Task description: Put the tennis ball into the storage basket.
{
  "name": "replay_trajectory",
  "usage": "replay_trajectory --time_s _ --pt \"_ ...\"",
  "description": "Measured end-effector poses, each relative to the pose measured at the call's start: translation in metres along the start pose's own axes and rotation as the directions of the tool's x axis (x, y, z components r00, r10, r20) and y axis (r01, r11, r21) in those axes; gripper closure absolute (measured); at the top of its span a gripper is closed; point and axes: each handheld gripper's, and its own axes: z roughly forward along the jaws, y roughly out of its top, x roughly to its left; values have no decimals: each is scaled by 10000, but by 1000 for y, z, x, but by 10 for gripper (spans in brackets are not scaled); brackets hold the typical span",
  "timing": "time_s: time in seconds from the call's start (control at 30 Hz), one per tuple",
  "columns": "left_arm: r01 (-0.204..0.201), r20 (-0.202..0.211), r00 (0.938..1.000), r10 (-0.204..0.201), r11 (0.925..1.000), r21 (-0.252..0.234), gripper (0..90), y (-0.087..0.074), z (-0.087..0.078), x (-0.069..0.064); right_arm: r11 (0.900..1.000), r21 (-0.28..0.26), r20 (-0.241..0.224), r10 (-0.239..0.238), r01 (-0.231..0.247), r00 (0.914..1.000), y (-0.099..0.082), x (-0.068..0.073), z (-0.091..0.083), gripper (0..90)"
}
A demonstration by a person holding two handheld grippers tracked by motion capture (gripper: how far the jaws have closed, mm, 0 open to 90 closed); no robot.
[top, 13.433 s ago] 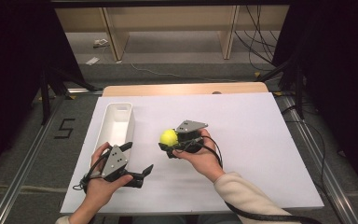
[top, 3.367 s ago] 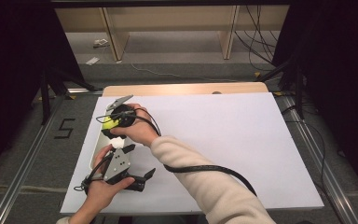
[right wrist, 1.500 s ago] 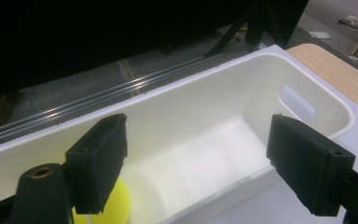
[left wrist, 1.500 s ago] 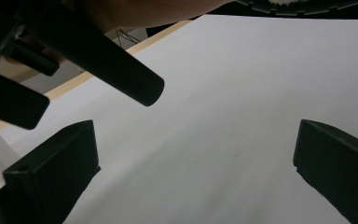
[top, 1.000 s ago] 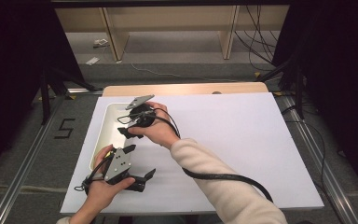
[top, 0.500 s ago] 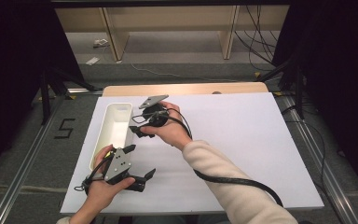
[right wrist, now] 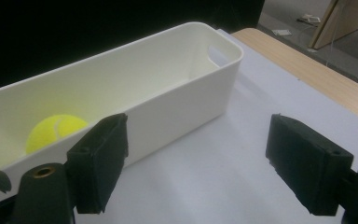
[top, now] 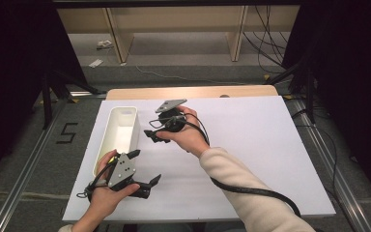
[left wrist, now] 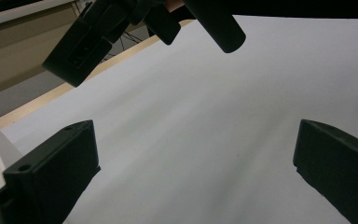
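— Tennis ball [right wrist: 56,130] status? And the claws?
— It lies in the white bin [right wrist: 177,88], near end, at ten o'clock of the right gripper [right wrist: 196,165], whose jaws gape wide and empty. Left gripper [left wrist: 191,172] is also wide.
— Step?
— Drop looks done; next, I'd back clear.

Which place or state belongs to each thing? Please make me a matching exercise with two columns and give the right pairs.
1. tennis ball
2. white bin
3. right gripper
4. left gripper

a. open, beside the bin, holding nothing
b. inside the bin
c. open, at the table's near edge
d. on the table's left part

Pairs: 1-b, 2-d, 3-a, 4-c
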Motion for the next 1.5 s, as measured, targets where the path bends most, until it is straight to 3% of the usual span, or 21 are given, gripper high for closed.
replay_trajectory --time_s 0.8,0.83,0.93,1.07,1.4,1.43,1.5 --pt "-6 -42 10000 6 10000 1 0 0 0 0 9996 -184 416 236 -229 9989 -27 -14 -38 217" --pt "-153 -211 9997 151 9999 -48 0 0 0 2 9994 -194 424 278 -270 9987 -28 -14 -40 217" --pt "-181 -139 9997 180 9998 -75 0 0 0 2 9994 -229 493 281 -269 9984 -32 -16 -44 217" --pt "8 -17 10000 -8 10000 -38 0 0 0 0 9992 -233 576 341 -328 9978 -35 -18 -50 217" --pt "22 -62 10000 -22 10000 -16 0 0 0 1 9981 -255 829 588 -568 9948 -48 -23 -62 216" --pt "-124 -119 9999 125 9999 113 0 0 -1 2 9982 -258 847 567 -547 9948 -49 -24 -63 217" --pt "27 -63 10000 -27 10000 10 0 0 0 1 9981 -255 872 582 -562 9945 -51 -26 -67 217"
